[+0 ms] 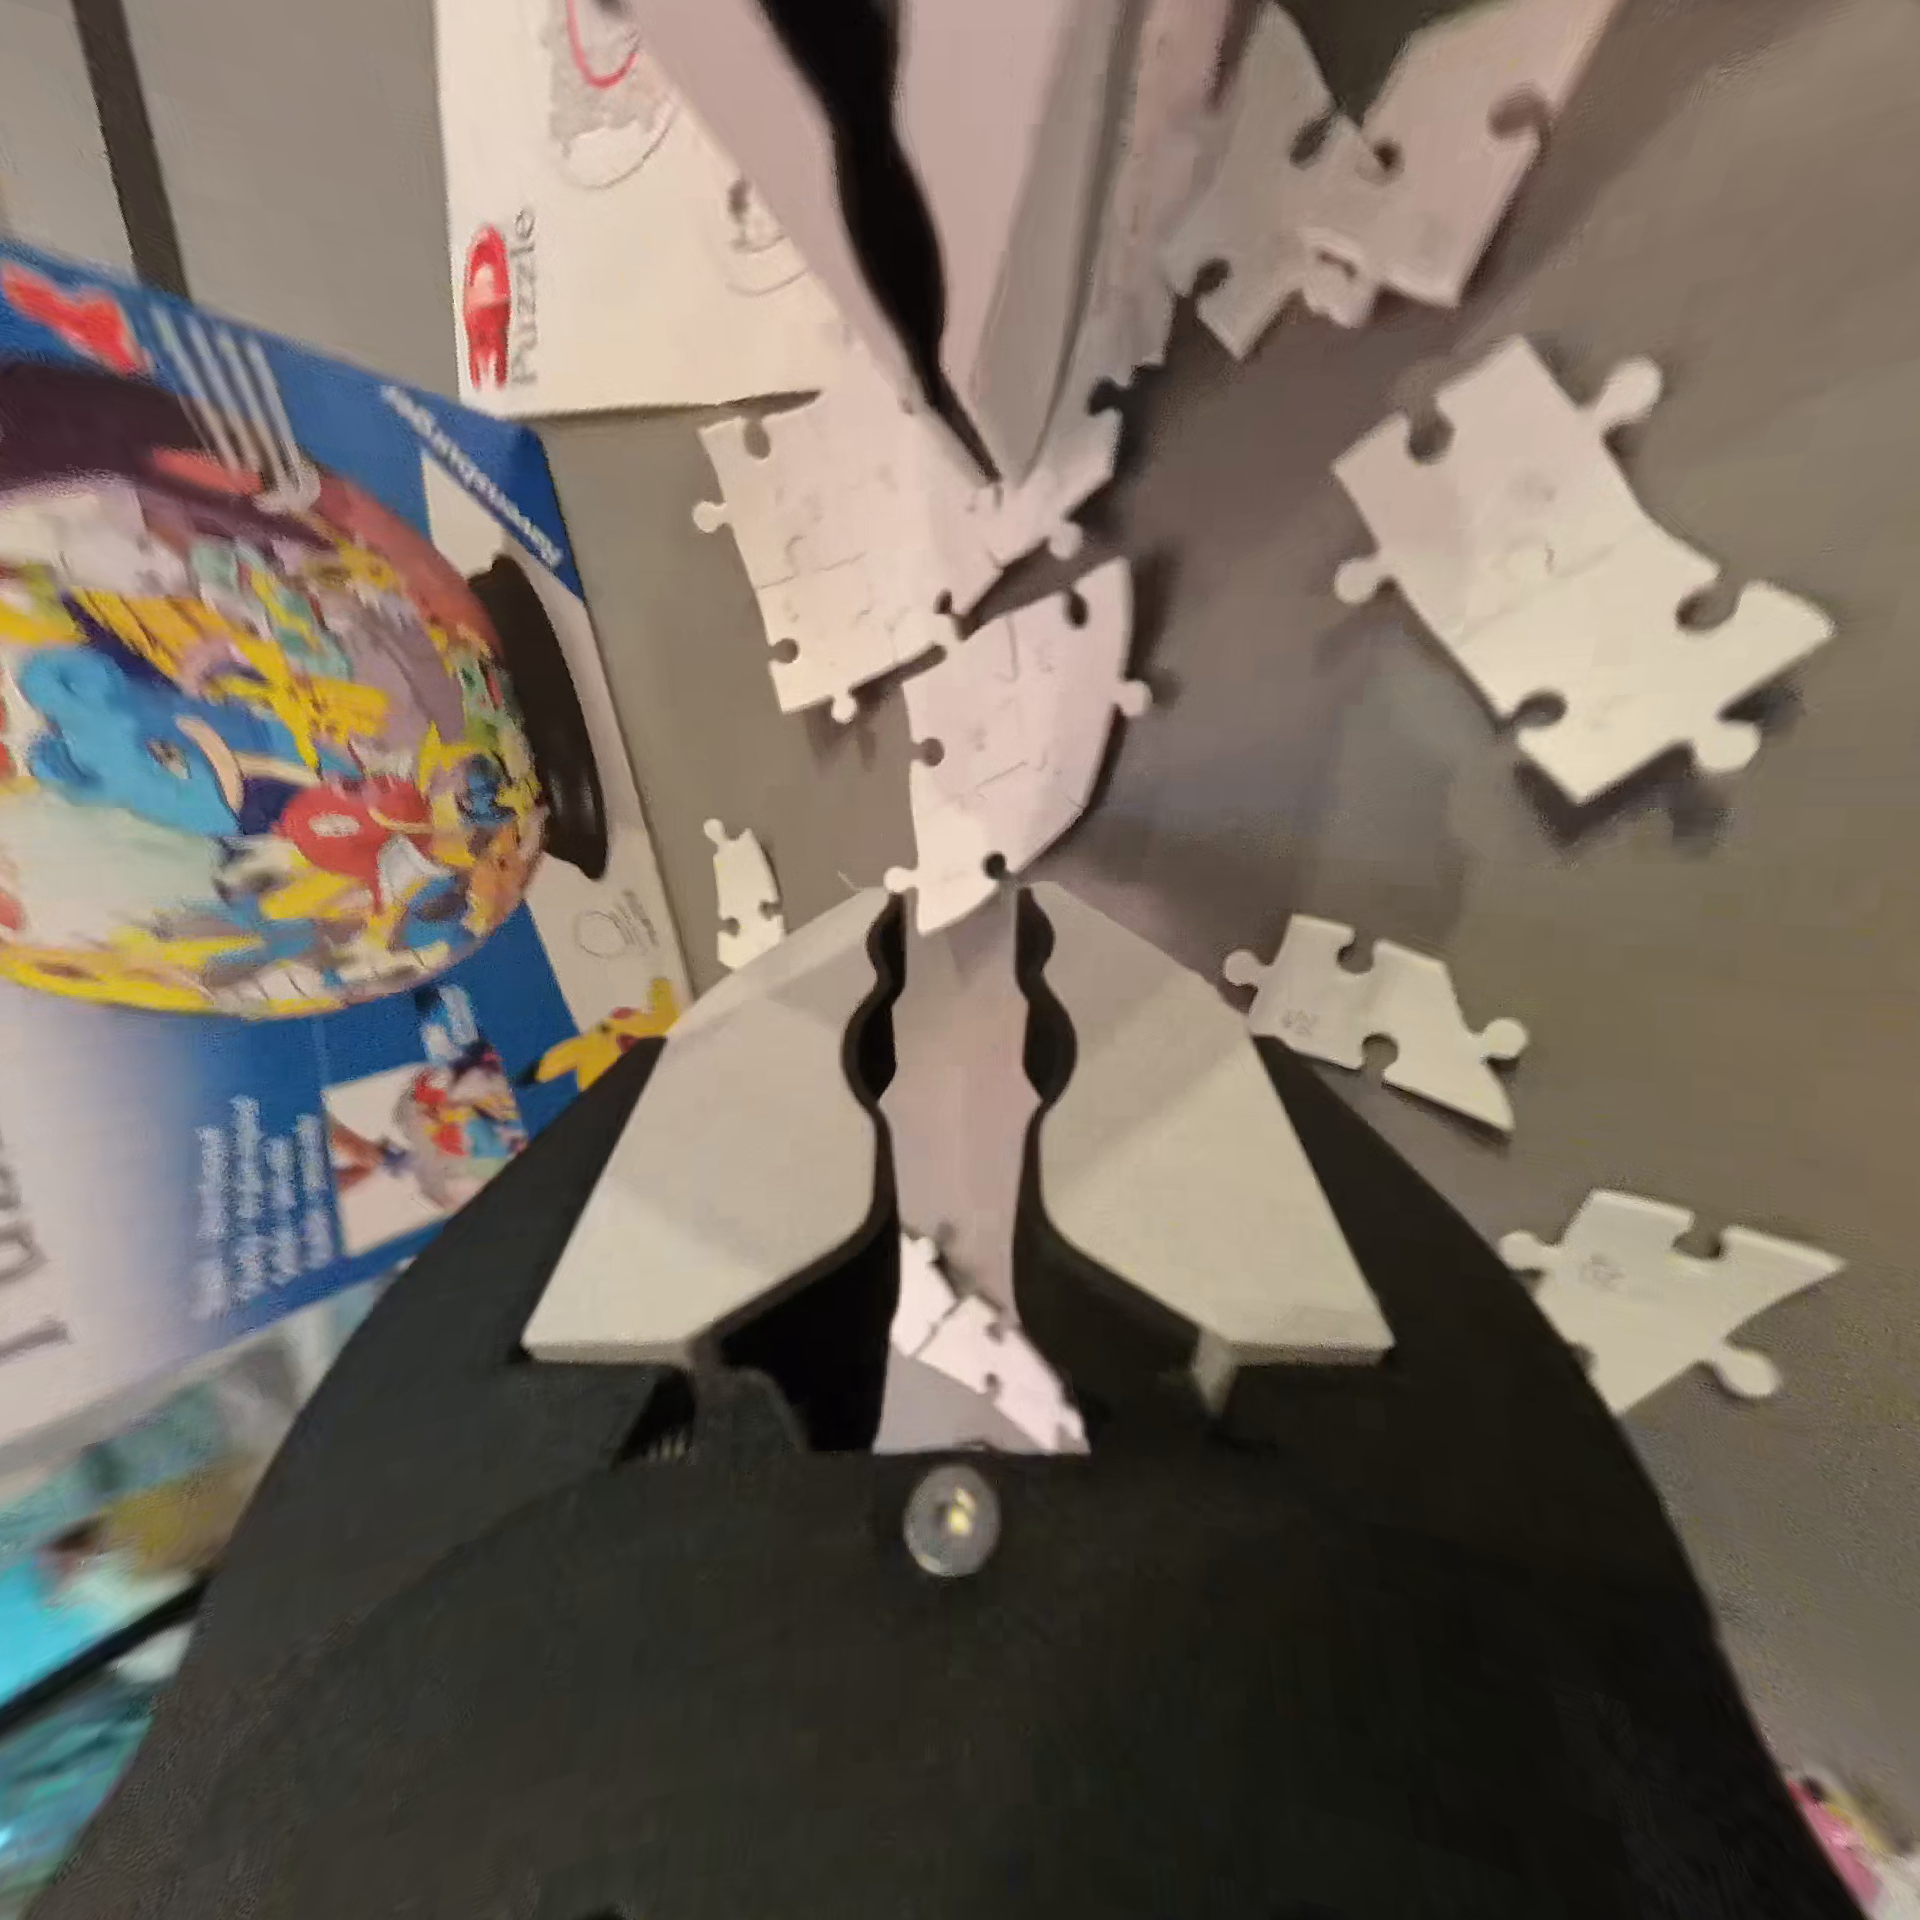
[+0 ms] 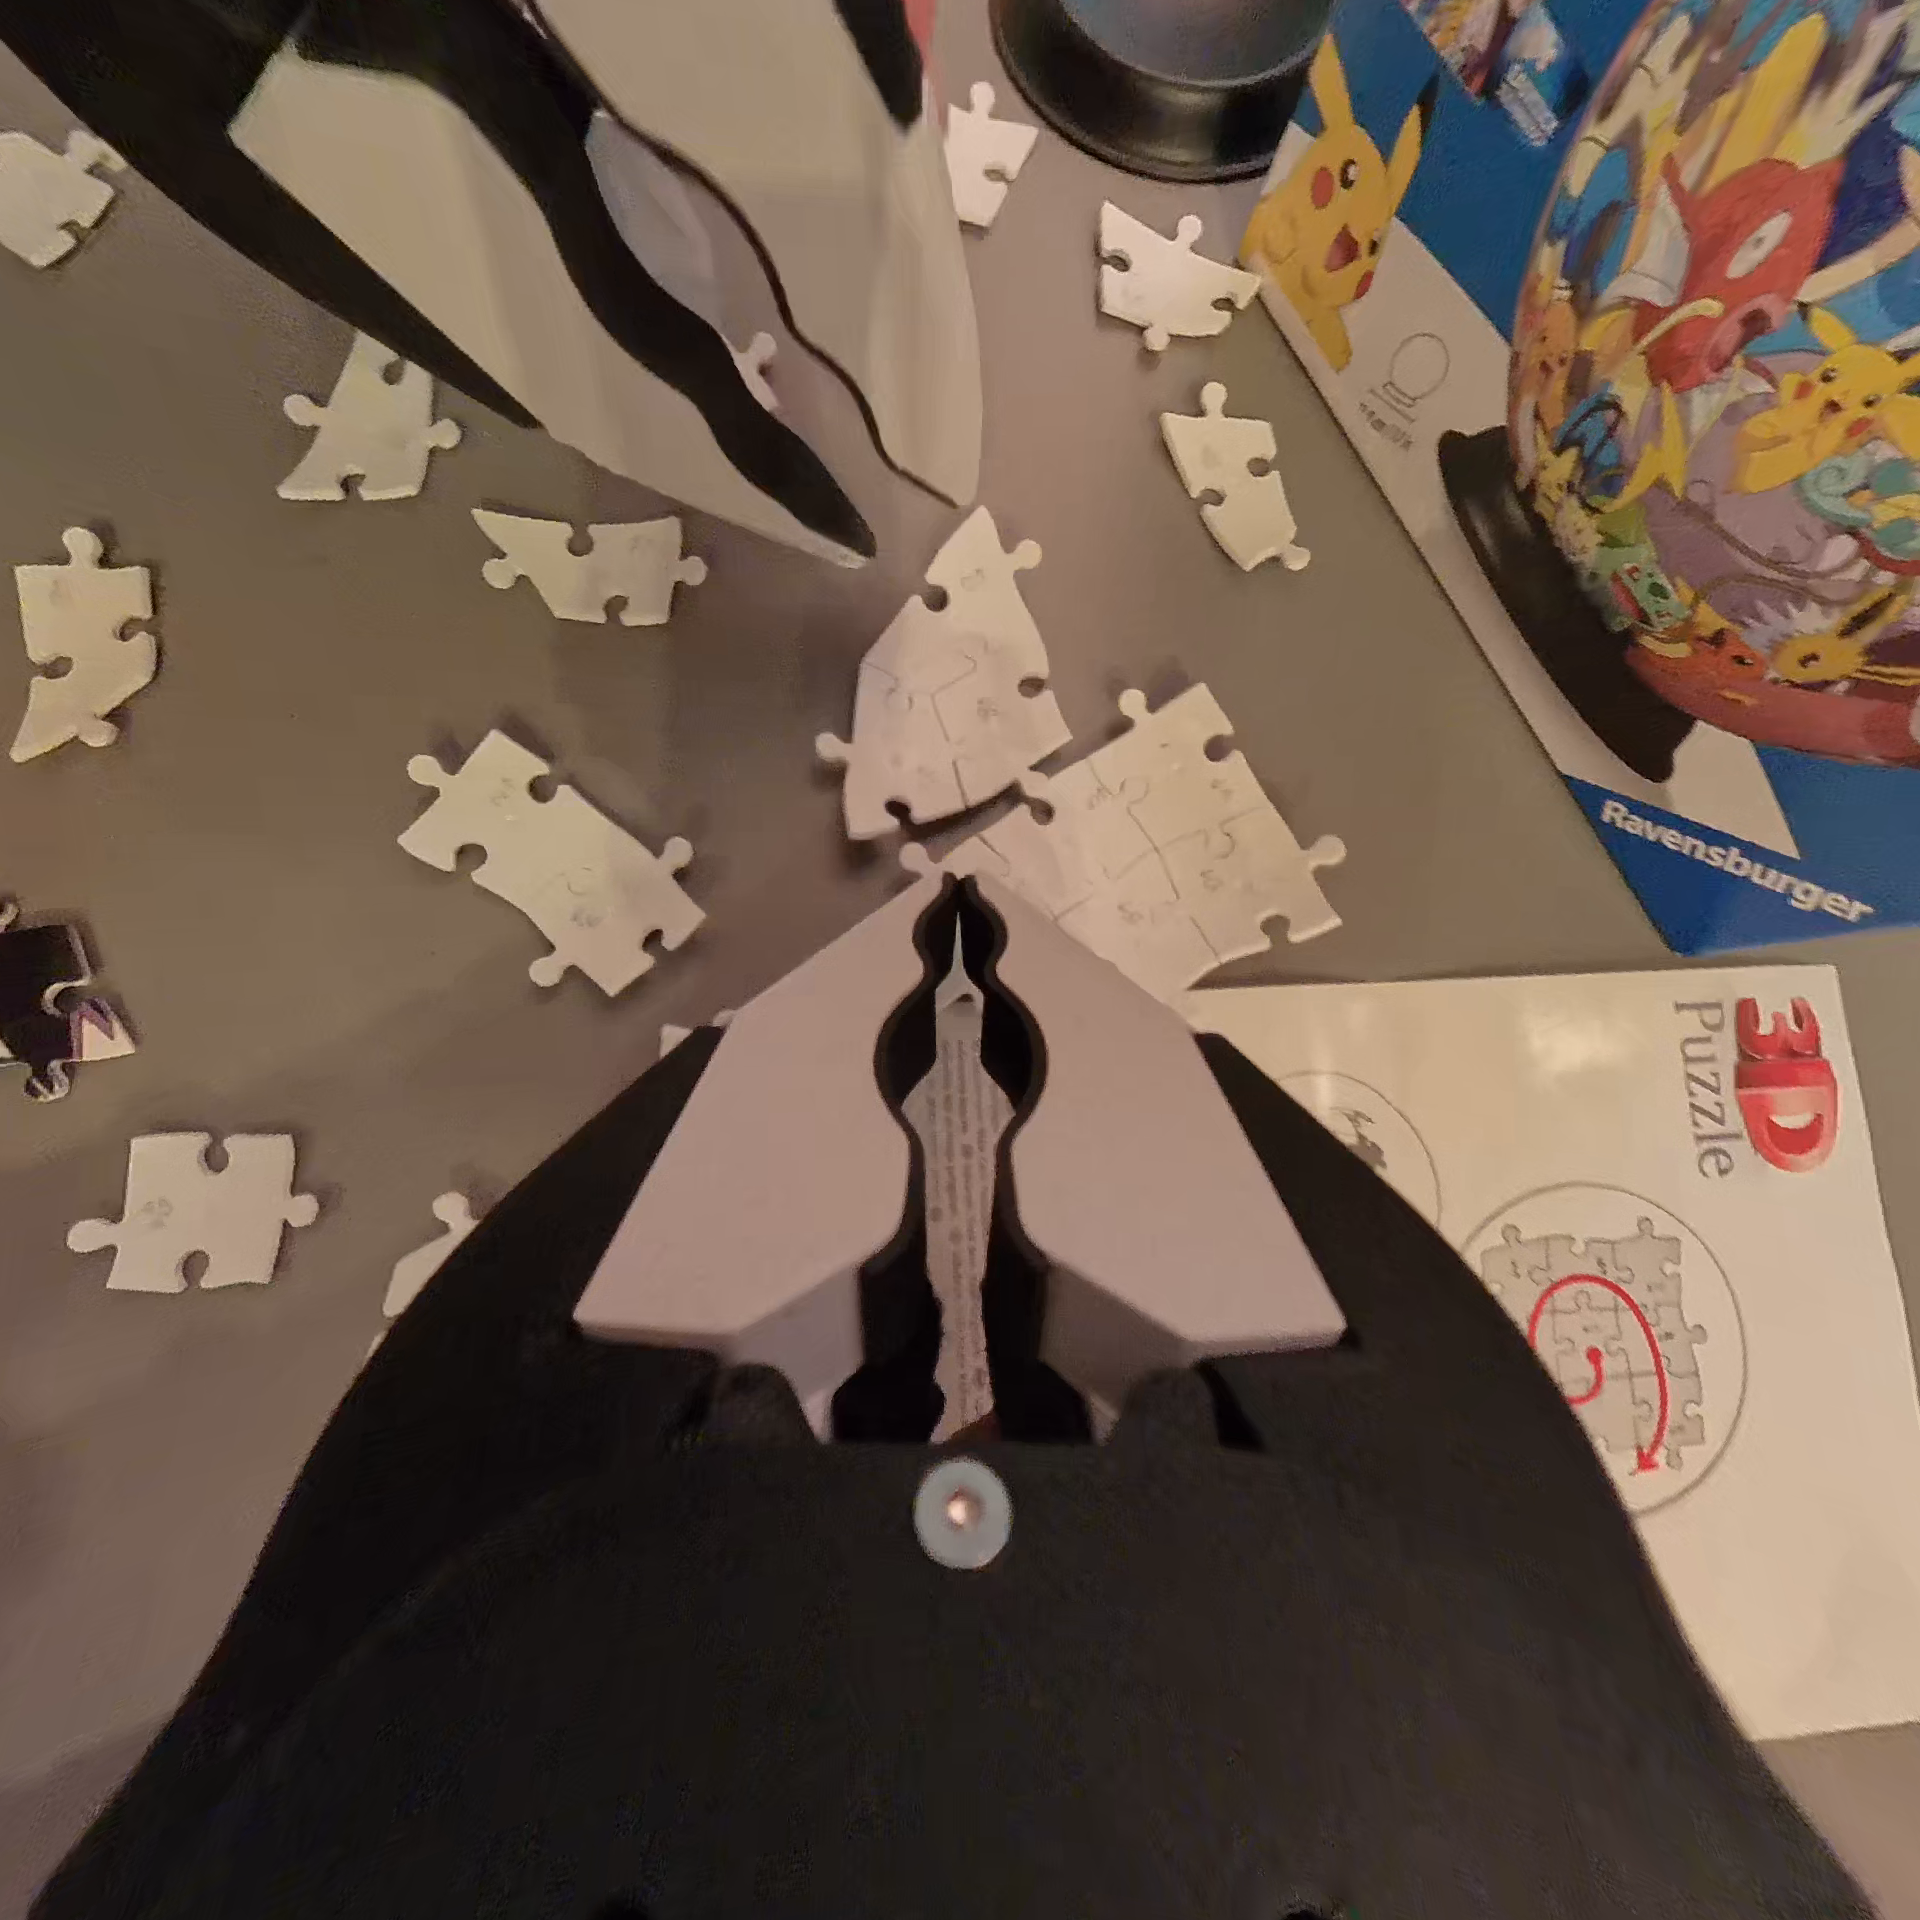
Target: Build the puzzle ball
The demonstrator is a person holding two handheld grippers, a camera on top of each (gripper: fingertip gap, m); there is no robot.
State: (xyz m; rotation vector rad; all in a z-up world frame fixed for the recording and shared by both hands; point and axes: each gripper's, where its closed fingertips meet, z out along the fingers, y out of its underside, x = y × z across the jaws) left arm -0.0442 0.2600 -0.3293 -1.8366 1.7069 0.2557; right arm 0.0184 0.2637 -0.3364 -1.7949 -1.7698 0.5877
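Two joined clusters of white, face-down puzzle pieces meet in mid-table. The small wedge-shaped cluster (image 1: 1023, 727) (image 2: 951, 696) has its narrow tip between the tips of my left gripper (image 1: 958, 899), whose jaws stand a narrow gap apart on it. The larger cluster (image 1: 852, 561) (image 2: 1153, 852) is pinched at one corner by my right gripper (image 2: 954, 891), jaws nearly together. Each gripper also shows in the other's view, coming in from the top: the right gripper (image 1: 987, 473) and the left gripper (image 2: 914, 525). The wedge's edge overlaps the larger cluster's edge.
Several loose white pieces and pairs lie on the grey table (image 2: 312, 644), such as a joined strip (image 2: 561, 862) (image 1: 1558, 582). One dark piece (image 2: 52, 997) lies face up. The blue puzzle box (image 1: 260, 675) (image 2: 1662, 416), a white instruction sheet (image 2: 1558, 1247) (image 1: 623, 260) and a black round stand (image 2: 1153, 94) border the work area. The dark piece (image 2: 52, 997) is about 15 cm from both grippers' fingertips.
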